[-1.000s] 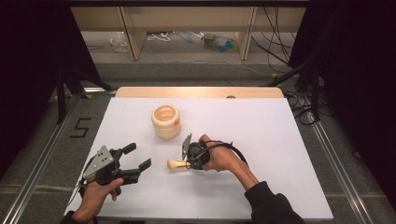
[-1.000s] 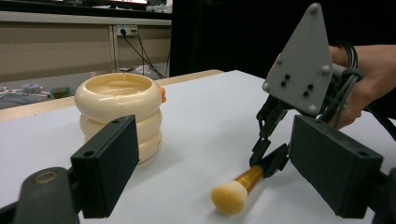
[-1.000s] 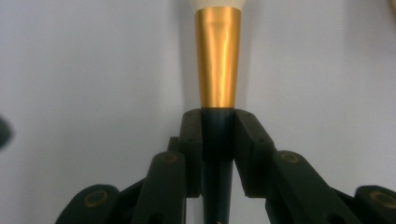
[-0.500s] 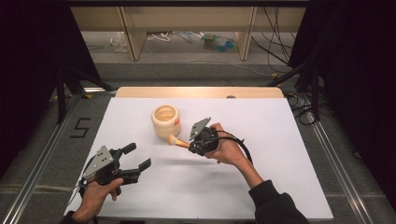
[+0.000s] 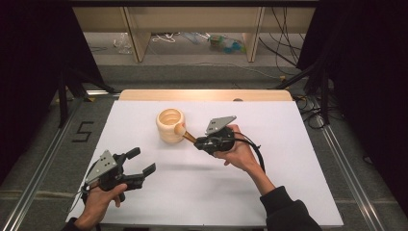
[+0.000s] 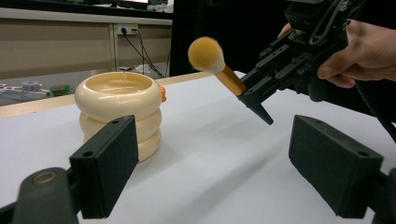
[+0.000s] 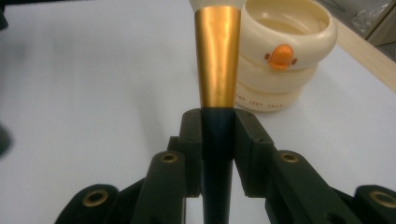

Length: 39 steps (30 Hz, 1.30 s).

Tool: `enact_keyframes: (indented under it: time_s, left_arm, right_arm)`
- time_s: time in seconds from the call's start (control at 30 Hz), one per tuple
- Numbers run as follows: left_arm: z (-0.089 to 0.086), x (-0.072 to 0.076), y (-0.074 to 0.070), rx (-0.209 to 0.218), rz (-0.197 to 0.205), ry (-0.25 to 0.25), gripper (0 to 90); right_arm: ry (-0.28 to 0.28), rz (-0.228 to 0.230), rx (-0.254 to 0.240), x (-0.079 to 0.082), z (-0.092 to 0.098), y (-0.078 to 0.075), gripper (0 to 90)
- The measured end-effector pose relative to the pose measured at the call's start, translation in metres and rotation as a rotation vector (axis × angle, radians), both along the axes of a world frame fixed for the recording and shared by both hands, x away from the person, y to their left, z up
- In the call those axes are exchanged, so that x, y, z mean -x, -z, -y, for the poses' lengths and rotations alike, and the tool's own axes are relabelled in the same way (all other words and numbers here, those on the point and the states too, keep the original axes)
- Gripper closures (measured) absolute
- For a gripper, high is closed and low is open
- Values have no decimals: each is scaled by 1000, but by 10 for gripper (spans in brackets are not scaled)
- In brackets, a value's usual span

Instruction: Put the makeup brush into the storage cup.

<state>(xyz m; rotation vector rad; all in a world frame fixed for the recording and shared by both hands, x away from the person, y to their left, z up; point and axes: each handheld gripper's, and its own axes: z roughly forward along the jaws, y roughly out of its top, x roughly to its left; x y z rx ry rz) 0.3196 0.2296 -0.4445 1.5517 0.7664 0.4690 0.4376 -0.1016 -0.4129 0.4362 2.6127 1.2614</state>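
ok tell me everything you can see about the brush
The brush is a makeup-style brush: fluffy cream-yellow bristle head, shiny gold ferrule, dark handle. The right gripper clamps the handle between its fingers and holds it off the table, tilted bristles-up, head beside the rim of the cream ringed cup. Whether it touches the cup is unclear.

A cup [image 5: 171, 125] is set on the table [image 5: 288, 144], behind its middle. A brush [image 5: 184, 133] is held off the table just right of the cup by the right gripper [image 5: 198, 143]. The left gripper [image 5: 142, 163] is placed near the front left corner.
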Motion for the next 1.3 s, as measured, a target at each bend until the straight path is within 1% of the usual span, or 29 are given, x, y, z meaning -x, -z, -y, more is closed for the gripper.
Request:
enact_keyframes:
  time_s: [0.07,0.1,0.13,0.27,0.33,0.4,0.47,0.5,0.53,0.57,0.6,0.67,0.7,0.73,0.77,0.8,0.93,0.97,1.07,1.1,1.17,1.3]
  left_arm:
    - [0,-1,0,7,-8,-1,158]
    - [0,-1,0,12,-14,1,158]
    - [0,-2,1,26,-28,-3,158]
    - [3,-4,1,48,-45,-1,157]
    - [5,-5,2,45,-49,3,157]
    - [8,-6,2,42,-60,17,158]
    - [11,-7,1,47,-61,25,159]
    - [12,-7,0,51,-58,24,159]
    - [13,-7,0,55,-55,25,159]
    - [14,-7,-1,58,-48,30,159]
    - [16,-7,-1,66,-46,38,159]
    - [18,-7,-2,62,-34,44,158]
    - [19,-7,-2,59,-35,49,158]
    - [20,-7,-2,53,-29,51,157]
    - [22,-7,-2,59,-21,57,157]
    - [23,-6,-3,47,-20,56,157]
    - [28,-6,-4,45,-18,71,158]
    - [29,-6,-4,45,-12,71,158]
    - [32,-6,-5,39,-6,78,158]
    - [34,-6,-5,39,-9,72,159]
    - [35,-7,-4,38,-10,73,160]
    - [38,-9,-4,39,-13,73,174]
  right_arm:
    - [7,8,-34,2,4,0,743]
    - [10,7,-38,3,5,0,744]
    - [15,16,-45,4,6,0,743]
    - [24,30,-84,9,10,-2,743]
    - [20,42,-100,13,9,-4,743]
    - [11,33,-113,16,8,-6,743]
    - [10,38,-116,19,7,-6,743]
    - [9,40,-123,20,6,-6,743]
    - [4,28,-128,21,7,-6,743]
    - [8,31,-134,23,6,-4,743]
    - [0,23,-133,24,6,-4,743]
    - [-2,32,-143,27,5,-2,743]
    - [-8,22,-147,29,4,-2,743]
    - [-9,22,-151,30,3,-2,743]
    - [-16,23,-153,31,3,-2,743]
    - [-14,32,-159,32,1,-1,743]
    - [-36,33,-176,38,-4,-2,743]
    - [-38,39,-177,39,-5,-1,743]
    - [-53,30,-178,42,-8,-1,743]
    - [-58,26,-179,42,-8,0,743]
    - [-65,24,-194,44,-11,1,743]
    - [-83,13,-186,49,-15,4,743]
